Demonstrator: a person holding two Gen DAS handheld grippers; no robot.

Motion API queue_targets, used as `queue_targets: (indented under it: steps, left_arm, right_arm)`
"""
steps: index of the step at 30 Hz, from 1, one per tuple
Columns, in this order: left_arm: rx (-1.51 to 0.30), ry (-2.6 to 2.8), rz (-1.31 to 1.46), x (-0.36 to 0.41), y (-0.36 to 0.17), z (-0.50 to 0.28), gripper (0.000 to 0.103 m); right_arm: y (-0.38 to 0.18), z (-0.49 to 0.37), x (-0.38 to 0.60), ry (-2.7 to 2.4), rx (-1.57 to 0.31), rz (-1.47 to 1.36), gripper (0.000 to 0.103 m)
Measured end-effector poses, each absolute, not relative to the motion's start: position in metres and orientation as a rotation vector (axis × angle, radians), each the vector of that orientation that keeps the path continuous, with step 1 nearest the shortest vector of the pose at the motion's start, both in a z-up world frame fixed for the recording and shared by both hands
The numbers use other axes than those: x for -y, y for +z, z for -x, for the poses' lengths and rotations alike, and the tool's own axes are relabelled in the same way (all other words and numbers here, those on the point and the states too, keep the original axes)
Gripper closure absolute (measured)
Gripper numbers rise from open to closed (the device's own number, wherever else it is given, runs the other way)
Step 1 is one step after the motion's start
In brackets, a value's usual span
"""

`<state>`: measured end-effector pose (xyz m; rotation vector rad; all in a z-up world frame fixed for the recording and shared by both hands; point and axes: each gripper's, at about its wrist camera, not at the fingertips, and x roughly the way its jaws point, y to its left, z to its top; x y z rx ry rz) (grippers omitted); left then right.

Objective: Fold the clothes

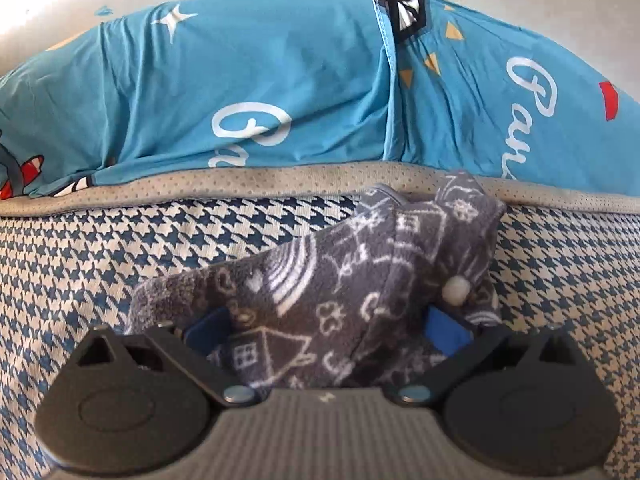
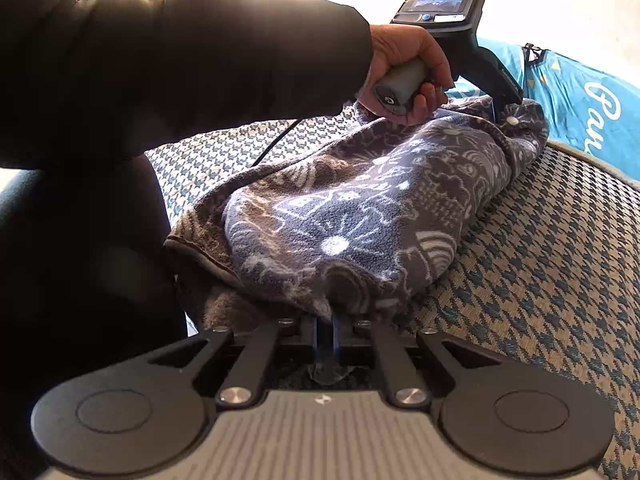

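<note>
You can read only partial white script on the blue printed fabric (image 1: 280,80): "Pan…" at the right edge of both views, and a similar cut-off word at center of the left view. Nothing else is legible.

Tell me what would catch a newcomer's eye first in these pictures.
The grey fleece garment with white doodles lies bunched mid-frame on the houndstooth cover, the right gripper pinching its near edge. Behind it, a bright blue sheet with white script spans the back. A hand holds the left gripper over the garment's far end.
</note>
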<state>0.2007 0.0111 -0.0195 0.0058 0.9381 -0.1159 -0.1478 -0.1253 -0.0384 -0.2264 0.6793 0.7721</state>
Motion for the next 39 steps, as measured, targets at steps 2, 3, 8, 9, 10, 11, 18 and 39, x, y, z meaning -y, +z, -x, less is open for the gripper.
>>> queue_targets:
  steps: [2, 3, 8, 9, 10, 11, 18, 39]
  left_arm:
    - [-0.955, -0.113, -0.010, -0.009, -0.025, -0.205, 0.000]
    - [-0.962, -0.112, -0.012, -0.008, -0.029, -0.207, 0.000]
    - [-0.998, -0.094, -0.041, -0.002, -0.044, -0.215, 0.000]
    - [-1.003, -0.089, -0.040, -0.001, -0.045, -0.216, 0.000]
    - [-1.005, -0.084, -0.036, -0.001, -0.045, -0.217, 0.000]
    - [-1.008, -0.079, -0.031, -0.001, -0.045, -0.218, 0.000]
    - [-1.019, -0.054, 0.000, -0.002, -0.047, -0.222, 0.000]
    - [-0.884, -0.173, -0.020, -0.028, 0.007, -0.145, 0.000]
  right_arm:
    - [-0.038, 0.148, 0.124, 0.774, -0.676, 0.225, 0.096]
    - [-0.038, 0.149, 0.124, 0.780, -0.667, 0.236, 0.096]
    - [-0.039, 0.153, 0.122, 0.833, -0.670, 0.280, 0.098]
    - [-0.039, 0.154, 0.122, 0.850, -0.674, 0.288, 0.098]
    - [-0.041, 0.157, 0.121, 0.865, -0.677, 0.313, 0.098]
    - [-0.043, 0.160, 0.119, 0.880, -0.681, 0.343, 0.098]
    - [-0.047, 0.167, 0.123, 0.988, -0.740, 0.319, 0.097]
    - [-0.018, 0.171, 0.135, 0.932, -0.680, 0.235, 0.097]
